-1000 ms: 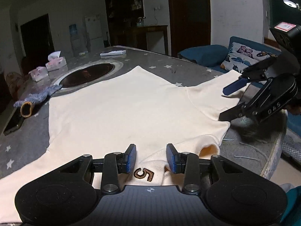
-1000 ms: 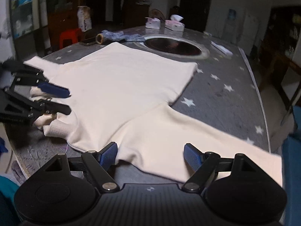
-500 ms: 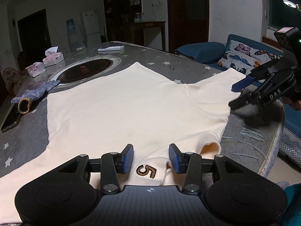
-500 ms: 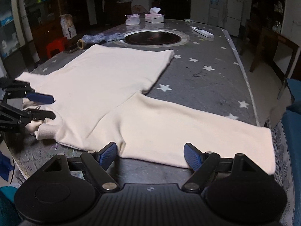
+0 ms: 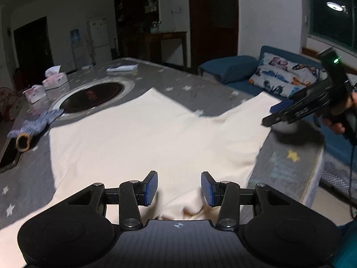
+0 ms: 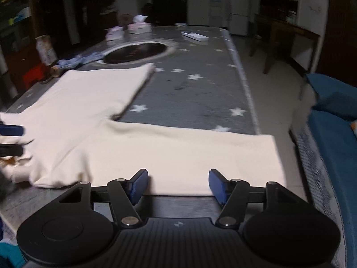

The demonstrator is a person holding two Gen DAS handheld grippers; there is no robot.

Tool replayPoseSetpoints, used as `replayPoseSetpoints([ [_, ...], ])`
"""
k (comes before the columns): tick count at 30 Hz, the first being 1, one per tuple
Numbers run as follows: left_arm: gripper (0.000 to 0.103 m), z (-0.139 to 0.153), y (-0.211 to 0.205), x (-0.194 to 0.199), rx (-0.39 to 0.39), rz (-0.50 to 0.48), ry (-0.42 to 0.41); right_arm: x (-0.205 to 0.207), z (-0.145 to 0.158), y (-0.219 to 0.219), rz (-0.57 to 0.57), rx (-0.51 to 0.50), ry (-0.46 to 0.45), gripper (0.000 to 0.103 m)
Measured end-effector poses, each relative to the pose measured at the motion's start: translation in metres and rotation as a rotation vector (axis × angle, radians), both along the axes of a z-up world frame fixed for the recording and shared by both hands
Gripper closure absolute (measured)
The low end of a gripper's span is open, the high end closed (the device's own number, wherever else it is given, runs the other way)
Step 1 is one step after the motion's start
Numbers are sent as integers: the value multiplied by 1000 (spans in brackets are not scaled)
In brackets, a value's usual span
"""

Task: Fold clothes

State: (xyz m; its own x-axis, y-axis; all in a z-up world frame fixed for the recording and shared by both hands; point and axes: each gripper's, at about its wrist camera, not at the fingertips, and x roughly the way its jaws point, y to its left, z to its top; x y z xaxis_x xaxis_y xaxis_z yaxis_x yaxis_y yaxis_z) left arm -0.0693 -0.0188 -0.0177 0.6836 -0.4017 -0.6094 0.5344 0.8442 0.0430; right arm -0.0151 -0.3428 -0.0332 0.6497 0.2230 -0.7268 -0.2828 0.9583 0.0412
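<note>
A cream sweater was laid flat on a grey, star-printed table, its body stretched toward the far side and one long sleeve run out to the right along the near edge. The collar was bunched at the near edge, just in front of the left gripper. That gripper's jaws were spread, with the collar fabric lying between them but not pinched. The right gripper was held low over the sleeve, its jaws likewise spread wide, with the near hem of the sleeve seen between the blue pads; whether the pads touched the cloth could not be told.

In the left wrist view the right gripper was seen at the far right, above the sleeve's end near the table edge, gripped by a hand.

A round dark inset was set into the table beyond the sweater's hem. A blue knitted cloth was lain to the left of the sweater, apart from it, and a phone was placed near that. Two pink tissue boxes were stood at the far left, and a flat white box beyond the inset. A blue sofa with a butterfly-print cushion was seen to the right of the table.
</note>
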Motion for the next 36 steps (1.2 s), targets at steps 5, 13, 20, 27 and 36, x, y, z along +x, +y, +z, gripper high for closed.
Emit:
replayPoseSetpoints([
  [5,56,1,-24,10,-4,-48,0,8,-1,-4,-23,-20,9,43],
  [13,56,-9,-59,24,-7,-111,49,17,0,-1,-23,-49,22,43],
  [20,56,-19,-77,23,6,-162,83,24,-2,-1,-19,-57,19,43],
  [27,56,-24,-83,21,14,-180,99,31,-2,-2,-12,-61,13,42],
  [36,55,-24,-84,21,18,-181,100,36,-4,-2,-16,-65,1,38],
])
